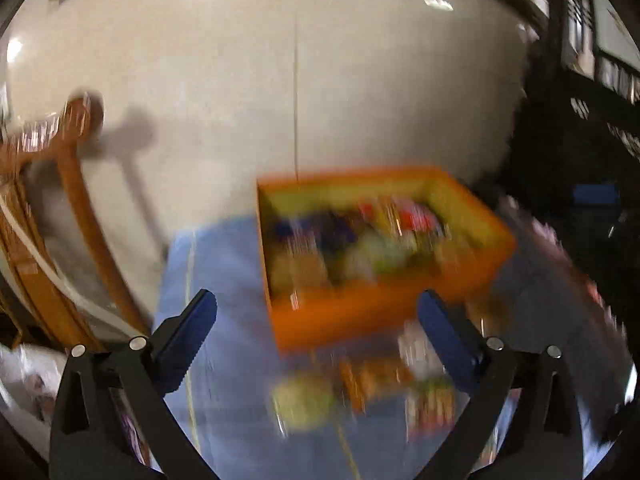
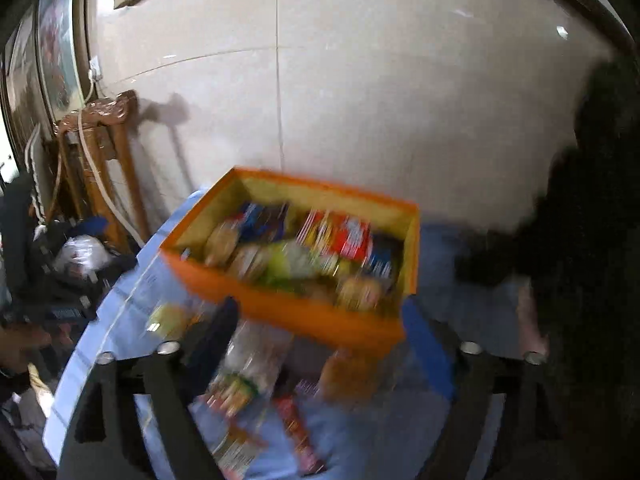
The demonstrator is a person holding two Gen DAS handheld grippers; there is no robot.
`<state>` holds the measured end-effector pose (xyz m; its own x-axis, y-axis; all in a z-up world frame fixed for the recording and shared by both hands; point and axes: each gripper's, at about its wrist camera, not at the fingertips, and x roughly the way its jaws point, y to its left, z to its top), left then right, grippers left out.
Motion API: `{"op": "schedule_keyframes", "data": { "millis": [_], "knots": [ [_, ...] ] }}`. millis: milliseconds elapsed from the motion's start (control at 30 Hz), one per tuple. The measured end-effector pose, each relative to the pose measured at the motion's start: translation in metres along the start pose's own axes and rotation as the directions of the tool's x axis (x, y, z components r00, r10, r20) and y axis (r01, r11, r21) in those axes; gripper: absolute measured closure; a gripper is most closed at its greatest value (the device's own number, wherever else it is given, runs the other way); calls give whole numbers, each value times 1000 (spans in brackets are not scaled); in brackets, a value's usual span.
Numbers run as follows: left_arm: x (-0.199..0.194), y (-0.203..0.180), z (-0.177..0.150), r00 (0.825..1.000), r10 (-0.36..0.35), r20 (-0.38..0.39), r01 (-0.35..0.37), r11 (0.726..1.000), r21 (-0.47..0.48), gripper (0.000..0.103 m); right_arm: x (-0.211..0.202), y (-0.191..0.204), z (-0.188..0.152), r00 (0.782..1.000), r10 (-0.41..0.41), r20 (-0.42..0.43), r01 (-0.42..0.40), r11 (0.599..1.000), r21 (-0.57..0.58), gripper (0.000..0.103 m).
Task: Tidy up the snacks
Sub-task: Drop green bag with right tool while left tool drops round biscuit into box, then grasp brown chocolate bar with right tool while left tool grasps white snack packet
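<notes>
Left gripper (image 1: 316, 334), seen through its own wrist camera, stood with its dark blue ribbed jaws spread wide and nothing between them. Ahead of and slightly right of it lay the orange rectangular cardboard box with a yellow-green lining (image 1: 360, 316), resting on the pale blue cloth-covered table (image 1: 224, 280). Loose snack packets (image 1: 360, 392), blurred orange, green and red, lay on the cloth just beside the box's near wall, below and between the jaws. Motion blur hid their print.

Right gripper (image 2: 320, 340), in its own view, also stood wide and empty. Its left finger (image 2: 216, 332) showed dark against the cloth, its right one smeared blue. The box sat ahead with its near long wall running from upper left to lower right, already holding many mixed packets. More loose packets lay directly under this gripper, long axes pointing roughly toward the box. Judging by this, both grippers were equally near the loose pile.
</notes>
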<state>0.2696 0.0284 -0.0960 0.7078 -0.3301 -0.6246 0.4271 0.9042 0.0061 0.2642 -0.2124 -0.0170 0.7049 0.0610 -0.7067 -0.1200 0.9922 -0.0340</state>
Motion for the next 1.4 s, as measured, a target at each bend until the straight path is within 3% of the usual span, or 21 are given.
{"op": "schedule_keyframes", "data": {
  "millis": [100,200,300,400,667,767,833,900,1067,1133,1167,1200,1233,1267,1300,1400],
  "knots": [
    [0,-23,-58,994,-59,-89,60,998,14,5,1,15,-53,999,10,-49,-9,1000,21,15],
    [2,-56,-102,985,-116,-126,123,991,51,5,22,20,-104,991,-12,-136,16,999,29,15],
    [7,-92,-132,976,-157,-148,174,978,114,5,44,16,-133,977,2,-212,10,998,57,15],
    [12,-120,-146,973,-180,-147,198,974,115,5,60,12,-140,971,2,-241,11,999,52,15],
    [33,-167,-161,981,-139,-135,160,974,162,5,90,-1,-140,960,16,-280,-29,999,-41,19],
    [52,-173,-163,985,-47,-164,76,982,170,5,105,-8,-139,948,21,-317,-42,997,-59,22],
    [65,-165,-167,978,6,-208,14,995,98,5,113,-10,-140,942,25,-336,-50,997,-65,25],
    [72,-155,-170,972,16,-232,-10,1000,26,7,122,-9,-142,934,46,-355,-78,994,-74,27],
    [72,-147,-165,976,31,-216,-36,999,-20,21,133,8,-156,919,60,-389,-122,983,-138,28],
    [72,-146,-165,976,34,-214,-38,999,-14,25,132,12,-162,922,63,-382,-128,981,-148,34],
    [71,-145,-165,977,37,-210,-39,999,-5,33,132,14,-161,920,64,-388,-131,980,-150,39],
    [70,-144,-165,979,34,-202,-34,999,1,39,129,17,-160,919,66,-389,-139,977,-161,72],
    [71,-143,-163,980,29,-197,-29,1000,5,52,125,21,-160,920,61,-388,-141,973,-181,79],
    [69,-139,-163,981,23,-194,-24,1000,-2,60,121,28,-162,922,35,-385,-129,967,-221,80],
    [69,-136,-164,981,9,-194,-12,1000,-15,60,117,31,-164,927,27,-373,-122,964,-235,80],
    [62,-122,-167,980,-63,-187,51,996,-70,61,107,21,-167,926,73,-371,-133,982,-138,80]
  ]
}}
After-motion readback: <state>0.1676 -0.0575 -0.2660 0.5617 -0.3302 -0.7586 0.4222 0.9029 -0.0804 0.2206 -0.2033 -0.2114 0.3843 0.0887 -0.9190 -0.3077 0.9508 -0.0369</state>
